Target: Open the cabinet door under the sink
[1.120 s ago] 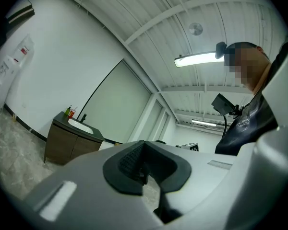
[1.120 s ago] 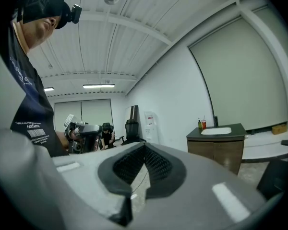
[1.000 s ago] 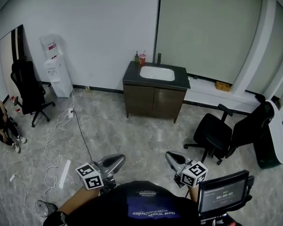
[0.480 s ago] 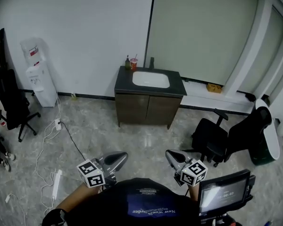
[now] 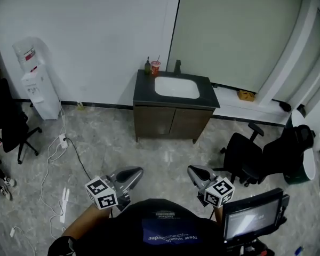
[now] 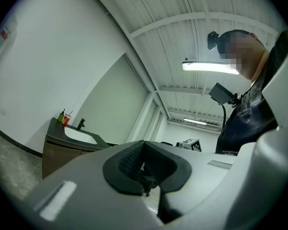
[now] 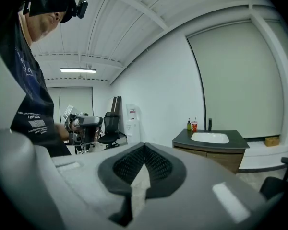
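Closer now, the sink cabinet (image 5: pixel 173 122) has its 2 doors shut; left tongs (image 5: pixel 136 172) and right tongs (image 5: pixel 193 170) closed, empty.

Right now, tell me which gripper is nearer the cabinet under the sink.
Right, narrowly. The right gripper sits back across the floor, in line with the right door of the cabinet; the left gripper is equally far back, off its left edge. Neither touches it.

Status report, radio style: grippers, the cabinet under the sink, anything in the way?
Left gripper and right gripper shut, empty, well short of the cabinet. Cabinet doors closed. Office chair off to the right, not in the path.
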Tool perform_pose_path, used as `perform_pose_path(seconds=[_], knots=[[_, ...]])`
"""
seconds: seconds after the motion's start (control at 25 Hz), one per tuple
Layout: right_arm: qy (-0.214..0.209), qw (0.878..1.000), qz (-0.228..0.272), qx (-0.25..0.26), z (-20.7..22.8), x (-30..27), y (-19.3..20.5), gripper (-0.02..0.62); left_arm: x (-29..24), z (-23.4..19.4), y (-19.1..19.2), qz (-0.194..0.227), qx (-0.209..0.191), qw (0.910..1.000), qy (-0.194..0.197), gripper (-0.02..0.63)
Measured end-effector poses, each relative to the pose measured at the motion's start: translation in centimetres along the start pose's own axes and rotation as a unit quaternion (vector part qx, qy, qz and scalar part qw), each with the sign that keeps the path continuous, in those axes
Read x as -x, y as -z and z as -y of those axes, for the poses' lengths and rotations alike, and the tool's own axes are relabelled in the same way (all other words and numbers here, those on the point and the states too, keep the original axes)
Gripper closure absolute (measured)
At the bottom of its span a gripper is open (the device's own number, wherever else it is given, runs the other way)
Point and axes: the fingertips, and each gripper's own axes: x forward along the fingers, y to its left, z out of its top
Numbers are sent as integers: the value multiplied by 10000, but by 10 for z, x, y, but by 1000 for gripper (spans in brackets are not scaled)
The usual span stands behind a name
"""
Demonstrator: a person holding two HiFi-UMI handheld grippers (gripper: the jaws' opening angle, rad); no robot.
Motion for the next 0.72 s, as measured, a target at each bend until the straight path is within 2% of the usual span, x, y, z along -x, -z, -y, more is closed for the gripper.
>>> perform_pose_path(seconds=[0.28,0.52,0.72], knots=[[-408,9991,-63,55,51,-58,-1,594,-26,-53,-3,6,83,9990,-438,606],[-990,9950,-91,91,127,-120,-20,594,-80,-108,-25,195,94,9951,-966,606],[-1474,9884,-91,351,178,-160,-41,594,-132,-144,-43,321,112,9906,-1321,606]])
